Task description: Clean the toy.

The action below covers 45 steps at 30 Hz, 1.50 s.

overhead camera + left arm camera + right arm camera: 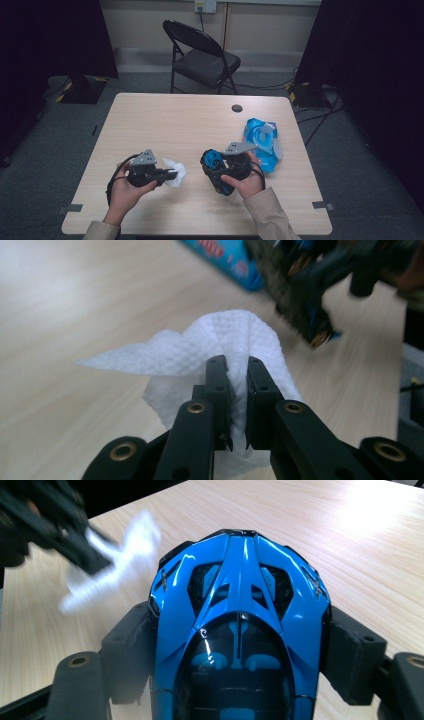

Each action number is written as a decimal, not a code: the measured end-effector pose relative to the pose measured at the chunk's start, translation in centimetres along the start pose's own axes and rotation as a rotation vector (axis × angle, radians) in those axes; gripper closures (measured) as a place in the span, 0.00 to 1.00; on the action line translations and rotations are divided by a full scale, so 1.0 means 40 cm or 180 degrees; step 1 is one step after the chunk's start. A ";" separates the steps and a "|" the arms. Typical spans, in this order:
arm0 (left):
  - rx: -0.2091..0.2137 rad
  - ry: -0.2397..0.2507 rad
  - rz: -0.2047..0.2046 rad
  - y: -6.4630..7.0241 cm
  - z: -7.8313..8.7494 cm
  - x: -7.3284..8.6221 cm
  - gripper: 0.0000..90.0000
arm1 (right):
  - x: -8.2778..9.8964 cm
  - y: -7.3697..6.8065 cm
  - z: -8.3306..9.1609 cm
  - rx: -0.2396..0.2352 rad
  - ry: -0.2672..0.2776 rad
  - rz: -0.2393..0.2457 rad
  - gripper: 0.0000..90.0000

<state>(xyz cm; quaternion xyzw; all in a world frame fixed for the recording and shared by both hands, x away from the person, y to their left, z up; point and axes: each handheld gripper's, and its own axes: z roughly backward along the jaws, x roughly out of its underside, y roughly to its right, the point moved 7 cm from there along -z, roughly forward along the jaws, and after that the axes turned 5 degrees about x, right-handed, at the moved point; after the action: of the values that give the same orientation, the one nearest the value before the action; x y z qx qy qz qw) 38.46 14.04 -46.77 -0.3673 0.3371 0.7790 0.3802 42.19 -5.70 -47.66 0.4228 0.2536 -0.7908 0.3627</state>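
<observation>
My left gripper [169,175] [235,365] is shut on a crumpled white paper tissue [176,170] [220,335], held just above the left half of the wooden table [200,120]. A glossy blue and black toy car [214,161] [240,605] sits between the wide-set pads [352,655] of my right gripper [216,170] [242,650], which press on both its sides. The car's nose points towards the tissue. In the right gripper view the tissue [115,565] and the left gripper [50,520] are blurred at the upper left.
A blue pack of wipes [262,142] [225,260] lies on the table right of my right hand. A round cable hole [237,108] sits near the far edge. A black folding chair [202,55] stands beyond the table. Dark curtains flank both sides.
</observation>
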 end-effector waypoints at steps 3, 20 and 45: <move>0.0084 0.0107 -0.0117 0.022 -0.007 -0.047 0.92 | -0.001 0.002 0.001 -0.0014 0.0018 -0.0029 0.28; 0.0216 0.0089 -0.0276 0.063 -0.081 -0.139 0.92 | -0.005 -0.021 -0.008 -0.0067 -0.0003 0.0119 0.28; 0.0041 0.0027 -0.0312 0.035 -0.111 -0.187 0.92 | -0.002 -0.052 -0.020 -0.0159 -0.0085 0.0297 0.28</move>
<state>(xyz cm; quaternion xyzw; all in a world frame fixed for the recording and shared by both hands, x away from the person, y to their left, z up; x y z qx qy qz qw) 41.97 7.21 -42.44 -0.3842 0.3253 0.7558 0.4188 40.98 -3.85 -47.81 0.4144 0.2483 -0.7721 0.4129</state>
